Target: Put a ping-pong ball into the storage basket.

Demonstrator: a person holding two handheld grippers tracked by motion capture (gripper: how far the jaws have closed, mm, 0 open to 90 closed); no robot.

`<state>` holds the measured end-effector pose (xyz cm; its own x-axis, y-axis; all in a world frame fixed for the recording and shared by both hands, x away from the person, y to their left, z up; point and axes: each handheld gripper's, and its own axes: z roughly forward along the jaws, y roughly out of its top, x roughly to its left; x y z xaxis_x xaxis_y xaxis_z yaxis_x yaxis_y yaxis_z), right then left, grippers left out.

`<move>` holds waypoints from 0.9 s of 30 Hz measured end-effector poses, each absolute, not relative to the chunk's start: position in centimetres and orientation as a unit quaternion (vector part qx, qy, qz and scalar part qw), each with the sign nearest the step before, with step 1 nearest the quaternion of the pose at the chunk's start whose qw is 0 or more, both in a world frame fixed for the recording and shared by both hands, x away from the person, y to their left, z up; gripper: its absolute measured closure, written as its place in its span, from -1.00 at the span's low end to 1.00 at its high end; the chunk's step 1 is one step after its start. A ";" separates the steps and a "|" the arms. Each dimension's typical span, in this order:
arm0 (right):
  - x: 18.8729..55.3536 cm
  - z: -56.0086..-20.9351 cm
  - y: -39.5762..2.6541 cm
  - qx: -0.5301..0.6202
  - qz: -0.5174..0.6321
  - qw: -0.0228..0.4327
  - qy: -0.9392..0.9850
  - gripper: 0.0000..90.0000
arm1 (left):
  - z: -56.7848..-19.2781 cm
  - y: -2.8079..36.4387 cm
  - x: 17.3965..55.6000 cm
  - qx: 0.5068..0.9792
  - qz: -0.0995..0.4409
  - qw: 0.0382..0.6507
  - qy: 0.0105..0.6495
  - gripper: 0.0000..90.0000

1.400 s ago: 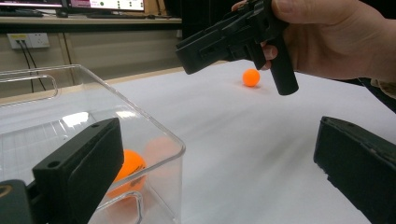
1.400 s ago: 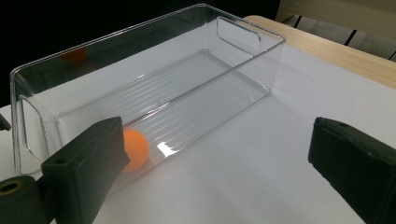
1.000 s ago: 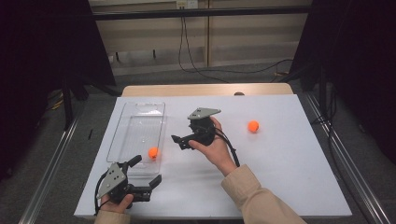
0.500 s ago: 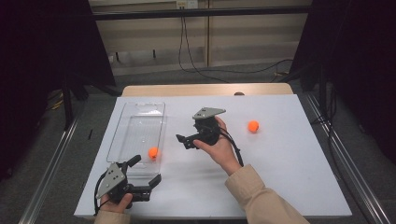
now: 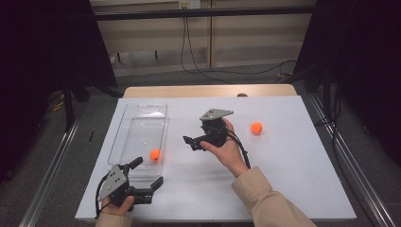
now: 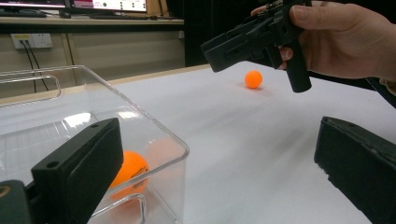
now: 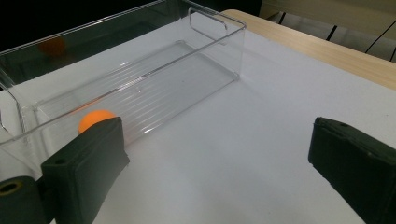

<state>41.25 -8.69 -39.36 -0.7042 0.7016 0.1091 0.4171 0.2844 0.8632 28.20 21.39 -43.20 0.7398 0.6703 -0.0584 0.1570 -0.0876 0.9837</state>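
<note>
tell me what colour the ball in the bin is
Orange. The ball in the clear bin shows best in the left gripper view.

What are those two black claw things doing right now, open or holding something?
Left gripper: open, holding nothing, low by the clear plastic box.
Right gripper: open, holding nothing, raised over the white table.

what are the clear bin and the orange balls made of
The clear rectangular bin looks like rigid glossy plastic, perhaps acrylic: see-through walls, bright edge glints, moulded handles. The small orange ball inside it and the one on the white table look like smooth matte plastic, likely table-tennis balls; faint print shows on one.
</note>
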 end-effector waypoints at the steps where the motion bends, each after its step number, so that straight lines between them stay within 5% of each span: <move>1: 41.3 -39.4 -8.8 0.355 0.481 0.149 0.788 -0.92 | -43.2 21.4 28.2 0.706 0.211 0.609 0.293 -0.98; 27: 41.5 -40.2 -10.2 0.372 0.473 0.147 0.785 -0.92 | -43.2 21.4 28.2 0.709 0.211 0.607 0.291 -0.98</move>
